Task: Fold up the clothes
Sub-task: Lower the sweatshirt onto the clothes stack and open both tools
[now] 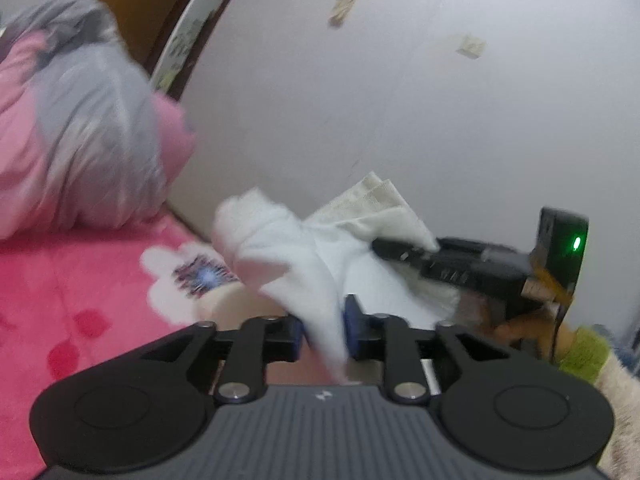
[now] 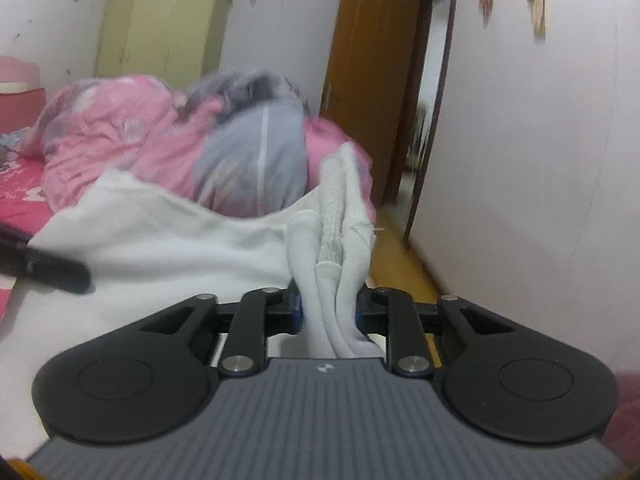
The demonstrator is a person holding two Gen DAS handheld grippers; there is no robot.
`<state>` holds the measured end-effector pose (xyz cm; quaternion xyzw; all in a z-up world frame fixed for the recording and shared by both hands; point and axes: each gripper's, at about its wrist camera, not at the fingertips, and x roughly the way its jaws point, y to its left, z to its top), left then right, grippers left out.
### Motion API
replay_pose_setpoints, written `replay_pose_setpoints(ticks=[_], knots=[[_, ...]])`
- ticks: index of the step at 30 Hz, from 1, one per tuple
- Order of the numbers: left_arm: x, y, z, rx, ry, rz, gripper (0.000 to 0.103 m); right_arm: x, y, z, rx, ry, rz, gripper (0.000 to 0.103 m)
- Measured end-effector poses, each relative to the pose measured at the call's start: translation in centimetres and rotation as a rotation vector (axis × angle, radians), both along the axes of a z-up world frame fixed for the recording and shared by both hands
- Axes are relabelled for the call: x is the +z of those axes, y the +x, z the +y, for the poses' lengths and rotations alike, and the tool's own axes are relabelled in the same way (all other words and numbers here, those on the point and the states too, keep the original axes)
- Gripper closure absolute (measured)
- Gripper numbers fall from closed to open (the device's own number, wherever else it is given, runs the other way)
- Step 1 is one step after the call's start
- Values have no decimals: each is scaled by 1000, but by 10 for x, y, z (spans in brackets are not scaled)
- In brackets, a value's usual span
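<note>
The left gripper (image 1: 323,330) is clamped on a bunched strip of a white garment (image 1: 288,240), its blue pads (image 1: 352,322) pressing the cloth from both sides. The right gripper (image 2: 329,310) is likewise closed on a thick gathered fold of the same garment (image 2: 160,232), with a ribbed edge standing up just ahead of its fingers. Between the two, the cloth hangs in a slack sheet above the pink bed cover (image 1: 60,288); the pink and grey quilt (image 2: 168,140) is heaped well beyond it.

The garment looks soft, light and limp, a fleecy knit that sags wherever it is not held, so it should drape rather than hold a crease. It does not look slippery. Both views are motion-blurred, so which part of the garment each gripper has is hard to say; the ribbed edge may be a hem or cuff. Corners and hems make the better holds, keeping an edge taut; a bunched grip like these tends to carry extra layers along.
</note>
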<state>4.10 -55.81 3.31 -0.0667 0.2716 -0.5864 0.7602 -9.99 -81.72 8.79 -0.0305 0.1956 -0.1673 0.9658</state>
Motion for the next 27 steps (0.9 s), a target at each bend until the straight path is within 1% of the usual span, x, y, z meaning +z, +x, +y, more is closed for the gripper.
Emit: replay_pose_setpoints(ticks=[2, 4, 5, 7, 9, 10, 11, 12, 14, 15, 19, 20, 21, 22, 23, 24, 26, 27], knots=[[-7, 13, 5, 42, -5, 31, 55, -5, 10, -10, -50, 50, 14, 57], [-7, 26, 15, 93, -31, 61, 51, -5, 9, -20, -138, 88, -5, 44], [-7, 33, 20, 118, -44, 77, 53, -1, 6, -27, -194, 104, -36, 44], [-5, 43, 31, 176, -65, 75, 53, 6, -14, -36, -290, 144, -128, 44], [1, 47, 40, 192, -94, 51, 53, 15, -39, -38, -320, 174, -224, 46], [6, 45, 42, 185, -108, 20, 53, 19, -49, -37, -316, 192, -263, 53], [11, 41, 42, 168, -118, -21, 53, 23, -55, -33, -270, 215, -283, 62], [15, 36, 40, 142, -117, -60, 53, 25, -57, -30, -235, 240, -285, 66], [20, 26, 27, 85, -86, -118, 52, 15, -41, -29, -217, 301, -210, 70], [17, 25, 18, 70, -60, -117, 52, 11, -33, -28, -208, 332, -173, 70], [1, 34, -16, 78, 57, -65, 51, -8, -1, -25, -170, 452, -22, 71], [-4, 40, -20, 96, 86, -56, 51, -13, 5, -27, -182, 489, 1, 75], [-6, 45, -21, 110, 98, -40, 51, -19, 2, -37, -251, 537, -19, 76], [-5, 52, -15, 120, 86, -12, 51, -21, -6, -46, -333, 577, -62, 74], [-4, 58, -10, 129, 75, 15, 51, -21, -18, -52, -402, 603, -103, 73], [-1, 63, -4, 135, 60, 31, 48, -15, -38, -52, -442, 595, -143, 73], [11, 61, 6, 140, 32, -11, 45, -4, -77, -50, -524, 577, -223, 72], [17, 58, 10, 141, 21, -39, 45, 1, -98, -47, -542, 572, -261, 72]])
